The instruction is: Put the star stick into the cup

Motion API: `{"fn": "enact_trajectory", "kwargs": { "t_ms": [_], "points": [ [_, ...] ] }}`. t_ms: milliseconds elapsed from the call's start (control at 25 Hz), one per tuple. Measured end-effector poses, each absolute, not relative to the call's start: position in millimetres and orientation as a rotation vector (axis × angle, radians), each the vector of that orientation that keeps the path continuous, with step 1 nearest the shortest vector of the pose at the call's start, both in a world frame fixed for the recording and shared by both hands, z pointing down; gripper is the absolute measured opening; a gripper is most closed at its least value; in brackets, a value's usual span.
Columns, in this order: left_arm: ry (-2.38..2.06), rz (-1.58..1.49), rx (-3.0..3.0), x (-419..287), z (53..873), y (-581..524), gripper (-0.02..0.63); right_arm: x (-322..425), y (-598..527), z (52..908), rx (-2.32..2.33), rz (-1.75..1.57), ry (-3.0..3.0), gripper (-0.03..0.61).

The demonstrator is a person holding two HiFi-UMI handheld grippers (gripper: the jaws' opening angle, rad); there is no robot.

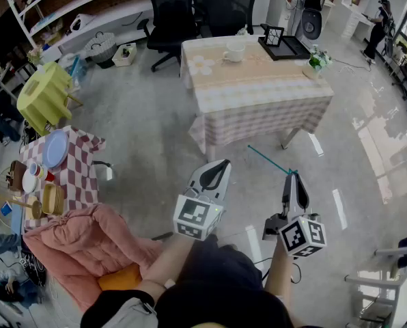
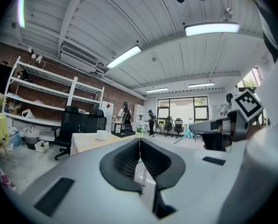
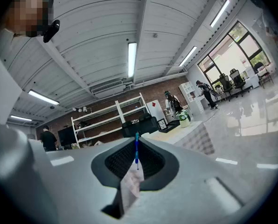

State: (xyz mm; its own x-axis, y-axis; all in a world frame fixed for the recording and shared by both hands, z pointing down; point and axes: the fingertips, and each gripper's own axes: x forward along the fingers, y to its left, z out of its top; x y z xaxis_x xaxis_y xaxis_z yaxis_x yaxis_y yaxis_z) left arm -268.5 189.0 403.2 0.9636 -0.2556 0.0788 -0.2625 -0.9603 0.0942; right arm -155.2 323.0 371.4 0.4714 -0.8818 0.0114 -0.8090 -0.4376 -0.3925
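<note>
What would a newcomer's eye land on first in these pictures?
First, low in the head view, the right gripper is shut on the thin blue star stick, which juts out over the floor. Beside it, the left gripper is shut and empty. Beyond them stands the table with a checked cloth, and the white cup sits near its far edge.

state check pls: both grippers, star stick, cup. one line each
left gripper: shut, nothing between the jaws.
right gripper: shut on the star stick.
star stick: held in the air, its free end pointing ahead toward the table; not in the cup.
cup: upright on the table, far from both grippers; contents cannot be told.
</note>
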Motion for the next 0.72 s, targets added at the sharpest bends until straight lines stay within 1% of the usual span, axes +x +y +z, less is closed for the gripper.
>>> {"fn": "enact_trajectory", "kwargs": {
  "t_ms": [200, 720],
  "points": [
    [-0.398, 0.087, 3.015, -268, 389, 184, 0.012, -159, 319, 372, -2.395, -0.317, 1.432, 0.015],
    [-0.375, 0.085, 3.016, -267, 398, 163, 0.013, -155, 297, 375, -2.387, -0.300, 1.401, 0.017]
  ]
}}
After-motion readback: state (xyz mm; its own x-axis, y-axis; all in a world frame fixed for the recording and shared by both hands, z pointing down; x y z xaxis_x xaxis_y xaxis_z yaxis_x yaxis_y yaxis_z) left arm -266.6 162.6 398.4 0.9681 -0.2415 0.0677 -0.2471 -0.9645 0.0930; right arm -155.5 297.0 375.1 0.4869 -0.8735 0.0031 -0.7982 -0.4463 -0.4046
